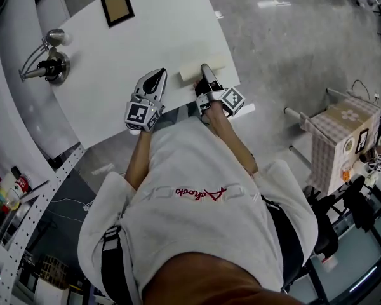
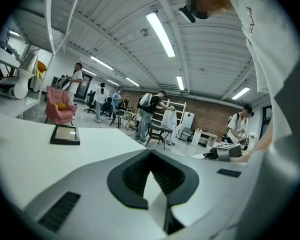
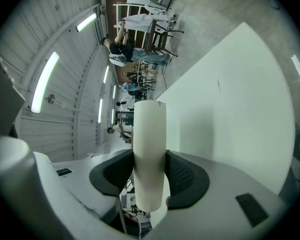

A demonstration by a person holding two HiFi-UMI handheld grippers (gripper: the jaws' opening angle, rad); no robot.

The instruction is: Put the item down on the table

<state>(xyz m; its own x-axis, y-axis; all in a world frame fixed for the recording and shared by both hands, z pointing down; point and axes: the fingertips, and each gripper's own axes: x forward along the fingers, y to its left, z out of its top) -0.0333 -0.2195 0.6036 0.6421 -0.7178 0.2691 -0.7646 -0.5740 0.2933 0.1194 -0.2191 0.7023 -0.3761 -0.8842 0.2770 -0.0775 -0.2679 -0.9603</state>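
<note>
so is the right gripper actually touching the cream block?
Touching. In the right gripper view, the right gripper has its pads pressed against both sides of the cream block, with no gap on either side.

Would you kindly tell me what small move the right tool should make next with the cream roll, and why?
Probably ease the right tool down until the cream roll rests on the white table. Its pads press the roll from both sides, and the head view shows the roll over the table near its front edge. Whether it already touches the table is not clear.
</note>
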